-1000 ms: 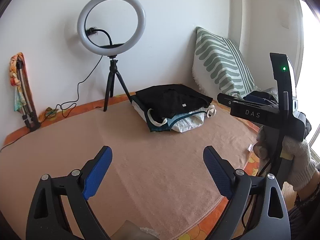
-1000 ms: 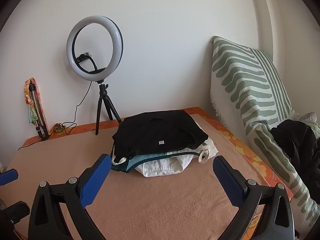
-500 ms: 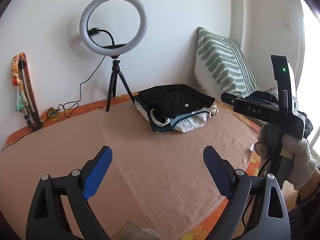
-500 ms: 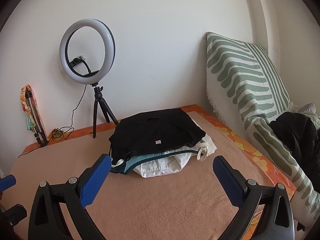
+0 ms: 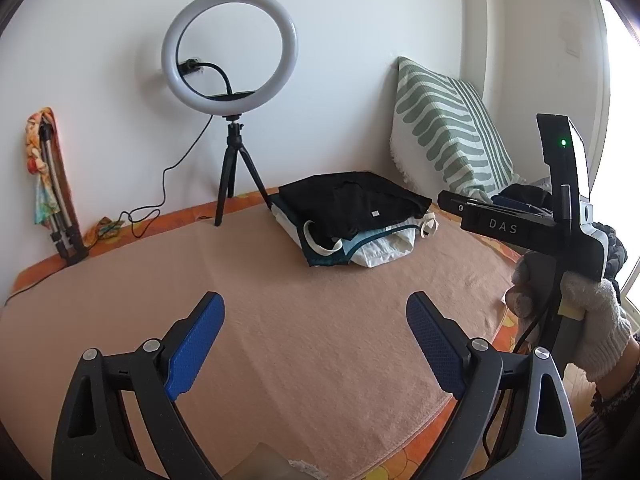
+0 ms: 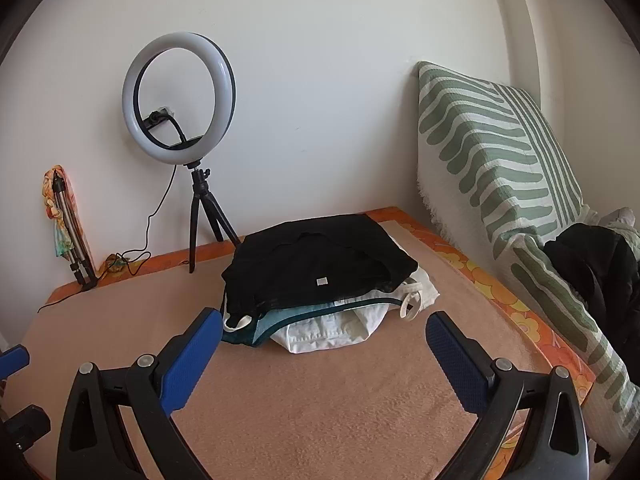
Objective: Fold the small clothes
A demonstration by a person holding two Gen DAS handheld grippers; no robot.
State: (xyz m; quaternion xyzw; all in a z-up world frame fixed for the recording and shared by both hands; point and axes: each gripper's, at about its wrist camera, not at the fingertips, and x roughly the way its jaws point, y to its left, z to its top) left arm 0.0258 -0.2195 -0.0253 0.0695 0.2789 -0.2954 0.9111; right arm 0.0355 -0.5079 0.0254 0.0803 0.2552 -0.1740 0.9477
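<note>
Both of my grippers are empty: the left gripper (image 5: 314,334) and the right gripper (image 6: 324,346) each hold their blue pads wide apart, clear of the cloth.

The stack of folded clothes (image 6: 320,280) sits centre frame in the right wrist view, just beyond the right pads. A black garment (image 6: 316,256) lies on top, a teal-trimmed piece and a white garment (image 6: 340,328) beneath.

Judgement: the stack reads as finished, so the next item is probably the dark clothing (image 6: 596,264) heaped at right frame against the striped cushion (image 6: 492,140). To do it well, I should pinch one edge only and lay the piece flat on open blanket before creasing.

Surface: a peach blanket (image 5: 280,340), smooth, over an orange floral sheet (image 6: 480,272). Room: white wall, ring light on a tripod (image 5: 230,52) at upper left, and a folded tripod (image 5: 60,208) at the left edge.
</note>
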